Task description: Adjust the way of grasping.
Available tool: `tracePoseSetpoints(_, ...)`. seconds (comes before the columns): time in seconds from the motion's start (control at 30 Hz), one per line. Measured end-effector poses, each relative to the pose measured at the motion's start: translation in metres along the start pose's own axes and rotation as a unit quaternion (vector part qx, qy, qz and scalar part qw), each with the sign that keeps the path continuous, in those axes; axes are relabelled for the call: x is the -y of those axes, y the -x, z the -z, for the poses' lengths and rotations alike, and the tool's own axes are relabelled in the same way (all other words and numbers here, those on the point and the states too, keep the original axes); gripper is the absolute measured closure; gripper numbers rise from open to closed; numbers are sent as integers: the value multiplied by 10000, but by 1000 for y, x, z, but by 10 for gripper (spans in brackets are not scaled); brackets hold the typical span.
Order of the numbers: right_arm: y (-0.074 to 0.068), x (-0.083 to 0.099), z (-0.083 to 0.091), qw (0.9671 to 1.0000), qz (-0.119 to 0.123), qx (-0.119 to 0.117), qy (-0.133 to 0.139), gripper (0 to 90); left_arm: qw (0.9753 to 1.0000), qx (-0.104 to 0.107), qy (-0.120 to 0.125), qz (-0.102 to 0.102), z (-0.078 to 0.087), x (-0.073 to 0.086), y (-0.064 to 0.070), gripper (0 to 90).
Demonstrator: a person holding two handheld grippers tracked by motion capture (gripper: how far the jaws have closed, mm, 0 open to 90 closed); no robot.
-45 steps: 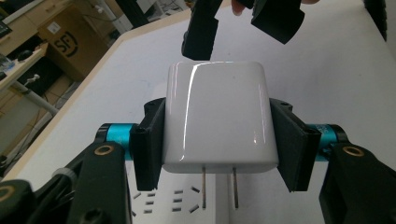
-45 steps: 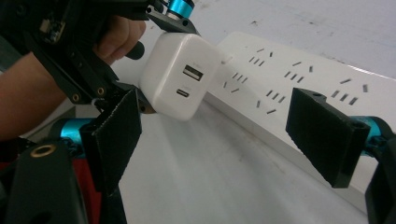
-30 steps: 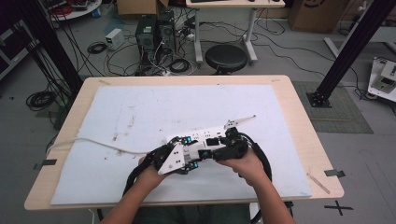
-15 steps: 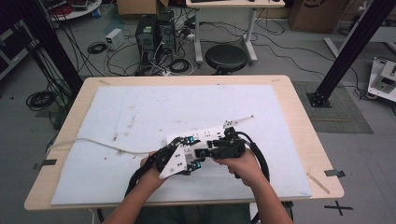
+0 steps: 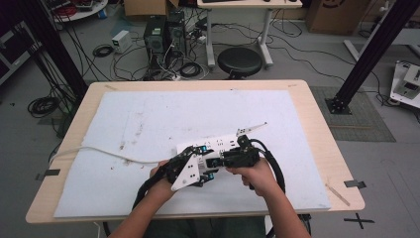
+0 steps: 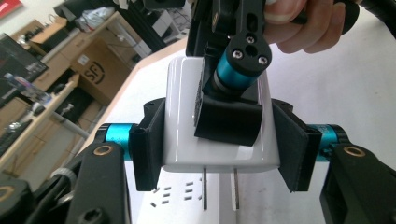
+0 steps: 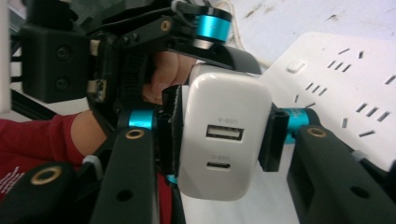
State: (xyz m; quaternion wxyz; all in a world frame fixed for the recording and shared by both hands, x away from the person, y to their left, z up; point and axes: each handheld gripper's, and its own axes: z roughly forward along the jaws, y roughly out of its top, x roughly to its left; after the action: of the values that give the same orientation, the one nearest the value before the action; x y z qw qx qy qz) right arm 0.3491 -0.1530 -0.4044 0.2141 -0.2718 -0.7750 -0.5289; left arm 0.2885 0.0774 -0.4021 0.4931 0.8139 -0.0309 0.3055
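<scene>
Both grippers clamp one white charger (image 6: 219, 126): left gripper (image 6: 219, 140) on its sides, prongs down over the power strip (image 7: 345, 79); right gripper (image 7: 219, 135) across its port face. Judgement: line prongs with slots, lower straight, release one grip before pressing home

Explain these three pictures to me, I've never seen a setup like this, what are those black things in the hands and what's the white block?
A person at a table holds a two-jaw tool in each hand: the left gripper and the right gripper. One picture comes from a camera above the table. The other two come from cameras riding on each gripper, looking along its black jaws. Both grippers clamp the same white charger: its face has two ports, its back two metal prongs. Under them on a white mat lies a white power strip with a white cord.
</scene>
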Motion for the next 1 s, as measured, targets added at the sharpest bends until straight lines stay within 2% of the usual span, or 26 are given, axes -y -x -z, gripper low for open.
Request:
tracePoseSetpoints(0.1,0,-1,1,10000,11,-33,49,631,10000,39,-73,38,-2,-2,-2,408)
tracePoseSetpoints(0.17,-1,-1,2,10000,-29,-20,19,633,9999,-52,-118,99,-2,-3,-4,344)
tracePoseSetpoints(0.2,-1,-1,4,10000,-25,65,12,633,9997,-58,-121,195,-1,-3,-5,295)
tracePoseSetpoints(0.3,0,-1,10,9997,-20,215,115,633,9990,-33,-104,438,3,-3,-10,250)
tracePoseSetpoints(0.33,1,-1,13,9997,-24,174,154,633,9987,-13,-99,506,5,-2,-11,244)
tracePoseSetpoints(0.5,-1,-3,27,9985,59,380,393,633,9975,-34,-171,684,13,-3,-16,176)
tracePoseSetpoints(0.57,-4,-5,37,9963,255,585,575,633,9962,-95,-317,805,22,-2,-23,176)
tracePoseSetpoints(0.6,-6,-6,39,9954,337,680,579,632,9954,-106,-362,886,25,-2,-25,176)
tracePoseSetpoints(0.67,-12,-8,44,9918,604,936,627,632,9925,-54,-490,1118,32,1,-34,176)
tracePoseSetpoints(0.7,-15,-9,46,9904,702,1000,639,632,9899,-78,-606,1283,37,2,-40,176)
tracePoseSetpoints(0.77,-23,-11,51,9861,915,1211,673,633,9861,-79,-722,1494,47,5,-51,176)
tracePoseSetpoints(0.8,-27,-12,54,9833,1076,1317,647,632,9848,-93,-788,1546,50,5,-55,176)
tracePoseSetpoints(0.83,-30,-13,55,9820,1116,1392,617,632,9822,-111,-908,1643,56,6,-61,176)
tracePoseSetpoints(0.87,-32,-14,58,9788,1236,1522,596,632,9805,-91,-998,1693,60,6,-65,176)
tracePoseSetpoints(0.93,-36,-16,61,9762,1322,1637,521,633,9762,-28,-1240,1779,65,8,-73,176)
tracePoseSetpoints(0.97,-38,-17,62,9739,1383,1730,500,632,9727,5,-1450,1809,68,10,-78,176)
tracePoseSetpoints(1.0,-40,-18,64,9714,1459,1829,406,632,9702,36,-1552,1863,70,11,-81,176)
